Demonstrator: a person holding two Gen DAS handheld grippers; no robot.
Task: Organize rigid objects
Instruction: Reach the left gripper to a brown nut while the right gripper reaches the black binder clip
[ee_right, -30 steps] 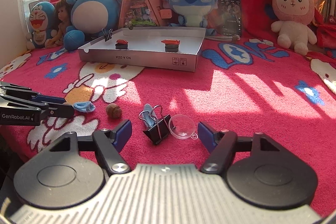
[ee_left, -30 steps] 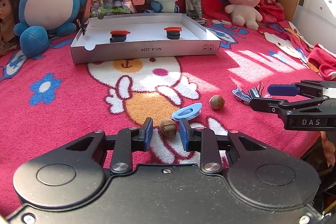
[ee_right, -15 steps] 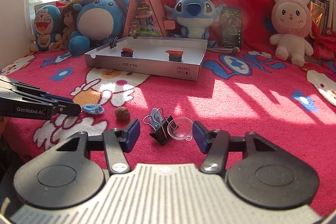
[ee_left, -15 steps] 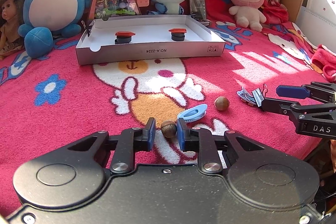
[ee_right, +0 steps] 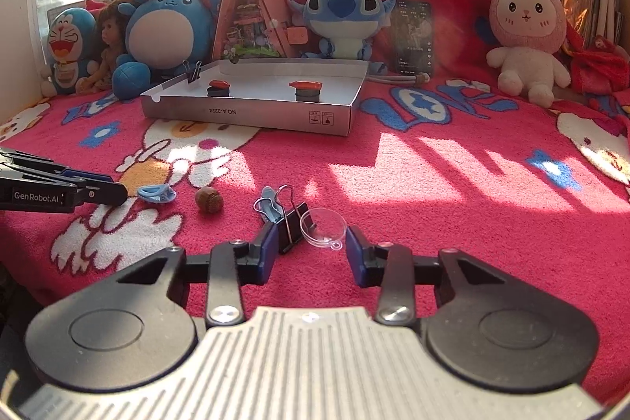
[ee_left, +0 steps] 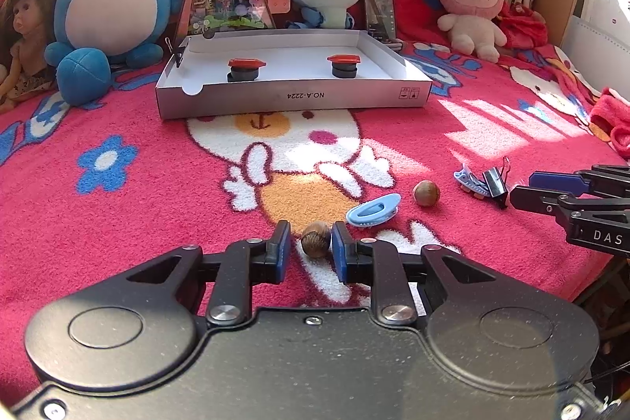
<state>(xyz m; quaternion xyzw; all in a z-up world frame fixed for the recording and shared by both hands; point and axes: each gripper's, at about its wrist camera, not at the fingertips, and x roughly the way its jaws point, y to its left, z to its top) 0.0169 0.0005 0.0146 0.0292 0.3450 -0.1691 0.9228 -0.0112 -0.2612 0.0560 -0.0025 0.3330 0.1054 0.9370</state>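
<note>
A brown nut [ee_left: 316, 239] on the red blanket [ee_left: 130, 223] is pinched between the pads of the left gripper [ee_left: 311, 250], and being round and hard it could be squirted out if lifted carelessly. The right gripper [ee_right: 309, 250] is closing around a black binder clip [ee_right: 291, 229] and a clear plastic dome [ee_right: 323, 223] (both between the jaws, not yet pressed), so both may be caught at once, or the dome may be cracked or flicked aside, far from the white tray [ee_right: 252, 111].

Matte black two-finger left gripper [ee_left: 311, 250]: blue rubber pads, silver pivot screws, two round embossed discs at seven and five o'clock. Black right gripper [ee_right: 307, 247]: identical linkage, ribbed grey centre plate. Side walls lettered "GenRobot.AI" and "DAS".
</note>
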